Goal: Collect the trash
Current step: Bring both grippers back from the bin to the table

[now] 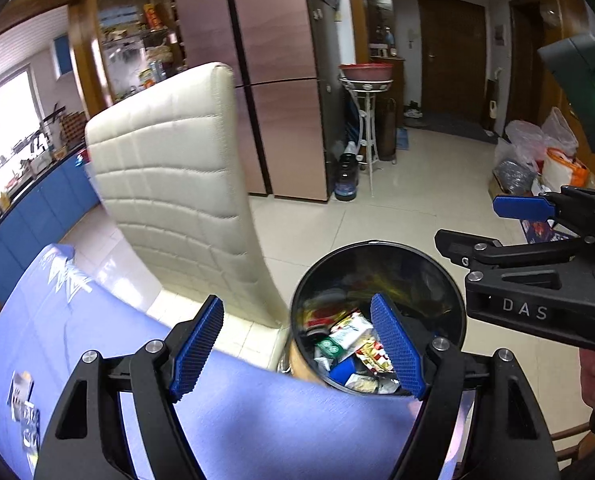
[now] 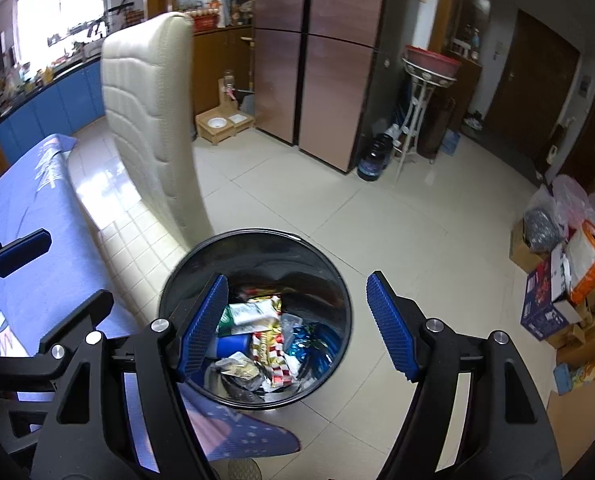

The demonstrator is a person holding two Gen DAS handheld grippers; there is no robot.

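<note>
Hovering both tools over the round black trash bin on the tiled floor right now. My left gripper has its blue pads spread wide with nothing between them; its right pad sits over the bin's mouth, its left over the blue tablecloth. My right gripper is wide too and empty, its left pad over the bin and its right over bare tile. Inside the bin I see crumpled wrappers, red-and-white, green, shiny blue, all heaped together. A cream padded chair stands just behind the bin. Boxes and bags are piled well off to the right.
</note>
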